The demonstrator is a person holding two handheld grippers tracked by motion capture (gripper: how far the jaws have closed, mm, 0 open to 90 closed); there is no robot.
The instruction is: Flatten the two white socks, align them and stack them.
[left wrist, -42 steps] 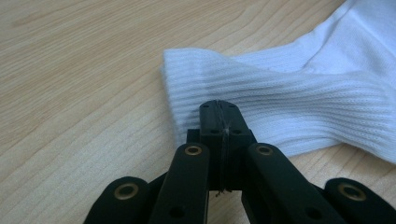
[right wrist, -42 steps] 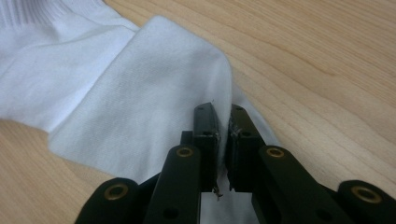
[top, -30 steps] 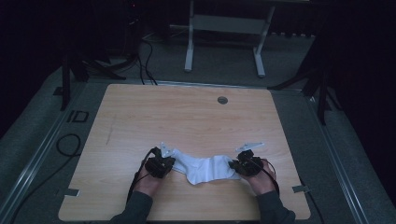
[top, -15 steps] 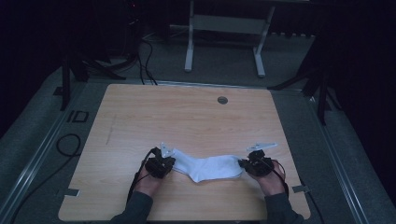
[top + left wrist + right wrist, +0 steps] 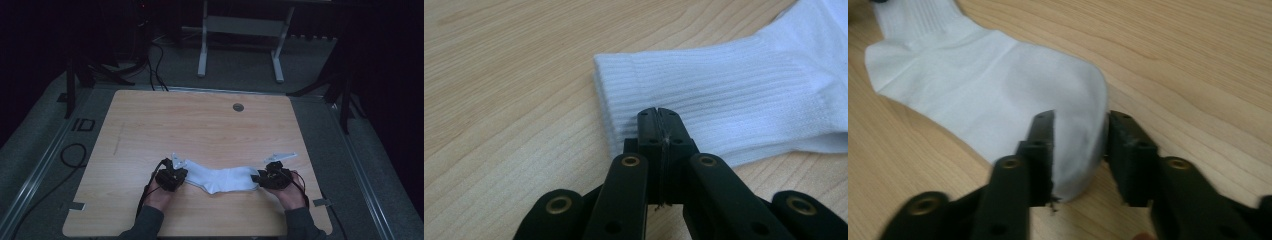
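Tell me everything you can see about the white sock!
The white ribbed fabric sock lies flat on the light wooden table, stretched sideways near the front edge, heel bulging toward the person. Its ribbed cuff is pinched in the shut left claw. Its smooth rounded toe sits between the jaws of the right claw, which stand apart.

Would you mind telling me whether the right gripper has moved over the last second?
Yes. The right gripper has moved rightward, toward the table's right edge, stretching the white sock flatter.
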